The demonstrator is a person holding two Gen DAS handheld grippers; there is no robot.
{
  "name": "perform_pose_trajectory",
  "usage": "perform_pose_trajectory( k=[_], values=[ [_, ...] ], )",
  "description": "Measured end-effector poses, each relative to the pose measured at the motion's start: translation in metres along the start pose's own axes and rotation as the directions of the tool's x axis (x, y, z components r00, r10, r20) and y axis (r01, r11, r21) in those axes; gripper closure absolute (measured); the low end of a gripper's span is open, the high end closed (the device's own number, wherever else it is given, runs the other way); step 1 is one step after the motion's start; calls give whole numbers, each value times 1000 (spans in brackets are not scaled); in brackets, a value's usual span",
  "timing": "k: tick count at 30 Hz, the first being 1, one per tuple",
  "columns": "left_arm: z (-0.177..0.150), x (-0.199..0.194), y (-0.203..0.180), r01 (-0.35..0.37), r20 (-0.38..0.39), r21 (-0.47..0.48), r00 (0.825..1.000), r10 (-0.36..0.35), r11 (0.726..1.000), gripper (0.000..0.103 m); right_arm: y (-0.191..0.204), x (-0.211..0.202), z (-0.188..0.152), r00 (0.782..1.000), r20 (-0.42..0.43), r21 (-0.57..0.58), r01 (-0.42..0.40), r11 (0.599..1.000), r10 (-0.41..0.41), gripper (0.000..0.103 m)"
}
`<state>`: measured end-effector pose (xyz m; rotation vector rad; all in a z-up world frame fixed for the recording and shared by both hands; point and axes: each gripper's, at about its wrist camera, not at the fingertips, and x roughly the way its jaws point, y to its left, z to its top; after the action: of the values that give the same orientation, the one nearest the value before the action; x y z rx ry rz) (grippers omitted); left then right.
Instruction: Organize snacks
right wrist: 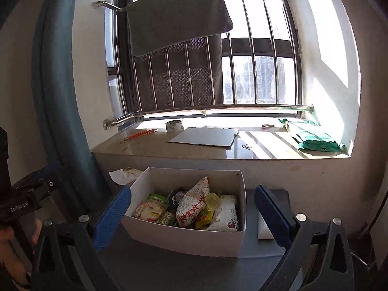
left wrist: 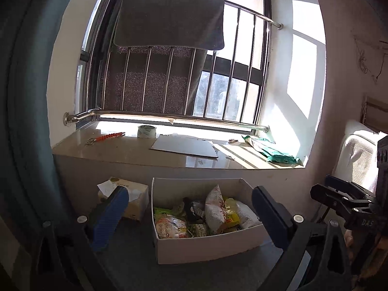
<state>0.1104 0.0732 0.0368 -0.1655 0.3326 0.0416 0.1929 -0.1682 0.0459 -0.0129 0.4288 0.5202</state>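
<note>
My left gripper (left wrist: 190,212) is spread wide, nothing in it; my right gripper (right wrist: 192,209) likewise spread, nothing held. The white box (left wrist: 206,248) sits low centre in both views on the grey table (right wrist: 169,269), full of snack packets (right wrist: 194,206). A tissue box (left wrist: 138,196) is just left of it. Tape roll (right wrist: 174,126) and cardboard sheet (right wrist: 203,137) lie on the windowsill above.
</note>
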Motion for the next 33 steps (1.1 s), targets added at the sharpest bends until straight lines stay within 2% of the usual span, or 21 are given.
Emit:
perform_pose_trajectory(
  k=[3, 10, 13, 16, 19, 24, 33],
  values=[
    [-4, -12, -14, -21, 4, 30, 1000, 21, 999, 0, 10, -19, -5, 1000, 26, -34, -6, 999, 7, 0],
    [-30, -49, -39, 17, -28, 38, 999, -16, 999, 0, 19, -56, -36, 1000, 18, -21, -13, 1000, 13, 0],
    [-50, -70, -45, 29, -46, 27, 999, -28, 999, 0, 20, -73, -55, 1000, -8, -19, -23, 1000, 23, 0],
    [-67, -88, -46, 9, -54, 17, 999, -8, 1000, 0, 20, -84, -72, 998, -53, -11, -22, 1000, 22, 0],
    [-74, -100, -51, -3, -58, 53, 998, 6, 999, 0, 19, -92, -84, 996, -78, -10, -49, 999, 48, 0],
    [-77, -101, -57, 33, -79, 48, 996, -29, 998, 0, 20, -95, -87, 996, -80, -6, -49, 999, 48, 0],
    [-79, -93, -61, 27, -107, 59, 994, -21, 998, 0, 24, -94, -89, 996, -84, -25, -45, 999, 43, 0]
  ],
)
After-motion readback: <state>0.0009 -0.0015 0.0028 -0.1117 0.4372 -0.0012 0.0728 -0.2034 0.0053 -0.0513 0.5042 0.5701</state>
